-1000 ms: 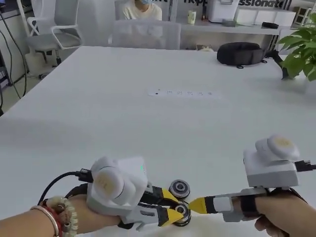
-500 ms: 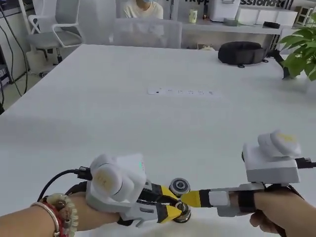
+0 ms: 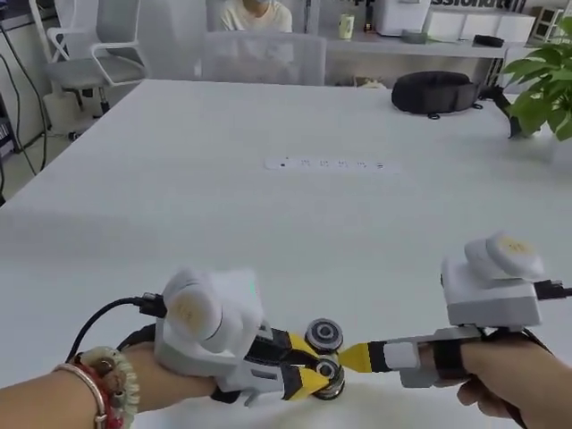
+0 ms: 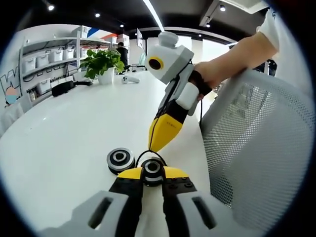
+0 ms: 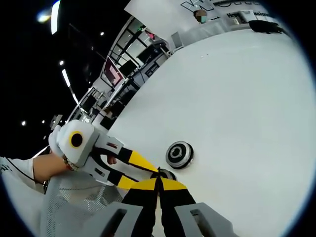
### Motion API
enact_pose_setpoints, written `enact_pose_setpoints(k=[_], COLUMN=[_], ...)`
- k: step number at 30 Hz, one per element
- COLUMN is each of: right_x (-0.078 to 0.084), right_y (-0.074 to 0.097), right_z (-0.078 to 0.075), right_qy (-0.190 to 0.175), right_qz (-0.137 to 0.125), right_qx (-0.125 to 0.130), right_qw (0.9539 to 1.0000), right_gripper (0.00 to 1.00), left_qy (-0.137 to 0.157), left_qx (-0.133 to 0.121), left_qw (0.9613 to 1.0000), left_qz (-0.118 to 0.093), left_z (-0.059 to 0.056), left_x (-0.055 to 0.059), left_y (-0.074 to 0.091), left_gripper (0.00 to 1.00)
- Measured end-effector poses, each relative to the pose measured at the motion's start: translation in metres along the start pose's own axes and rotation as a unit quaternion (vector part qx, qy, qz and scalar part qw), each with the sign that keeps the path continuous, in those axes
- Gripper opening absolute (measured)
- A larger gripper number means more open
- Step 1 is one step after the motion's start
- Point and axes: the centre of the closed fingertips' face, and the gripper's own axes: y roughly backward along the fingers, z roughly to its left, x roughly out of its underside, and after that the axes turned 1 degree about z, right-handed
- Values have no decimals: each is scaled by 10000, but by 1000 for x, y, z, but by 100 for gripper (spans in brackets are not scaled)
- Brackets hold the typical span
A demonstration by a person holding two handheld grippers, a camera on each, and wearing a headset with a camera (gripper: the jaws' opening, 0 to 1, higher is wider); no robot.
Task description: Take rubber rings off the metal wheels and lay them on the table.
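white table (image 3: pixel 268 223) | mesh chair (image 3: pixel 262 61) far edge | potted plant (image 3: pixel 541 85) right | black bag (image 3: pixel 435 92) | ceiling strip light (image 4: pixel 154 15)

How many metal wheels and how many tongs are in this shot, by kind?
Metal wheels: 2, the free wheel on the table and the held wheel in the left tongs.
Tongs: 2, the left tongs and the right tongs.
Total: 4.

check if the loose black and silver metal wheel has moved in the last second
No. The loose black and silver metal wheel keeps its place straight below the white strip set in the table.
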Motion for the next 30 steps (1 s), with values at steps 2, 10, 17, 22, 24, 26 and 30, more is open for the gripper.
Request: enact_pose_setpoints(k=[2, 10, 17, 22, 24, 26, 30], right_x=[0, -3, -4, -5, -5, -5, -2], right_y=[0, 1, 1, 2, 3, 2, 0], right_z=[0, 3, 6, 7, 7, 7, 6], right_qy=[6, -46, -50, -77, -100, -151, -153], right_qz=[-1, -68, -109, -143, -152, -155, -97], right_qx=[-5, -67, -78, -88, -89, -118, -113], right_qw=[10000, 9999, 9999, 9998, 9998, 9997, 9998], right_gripper=[0, 0, 0, 0, 0, 0, 0], left_qy=[-99, -125, -243, -282, -349, -474, -409], left_qx=[-3, -24, -41, 69, 103, 156, 215], left_qw=[9999, 9999, 9996, 9994, 9993, 9988, 9989], left_qz=[29, -70, -109, -167, -107, -25, -75], left_z=[0, 2, 1, -4, -6, -8, -9], left_x=[1, -9, -18, -27, -29, -31, -43], left_y=[2, 11, 19, 25, 26, 29, 37], left_gripper=[12, 21, 27, 31, 32, 34, 35])
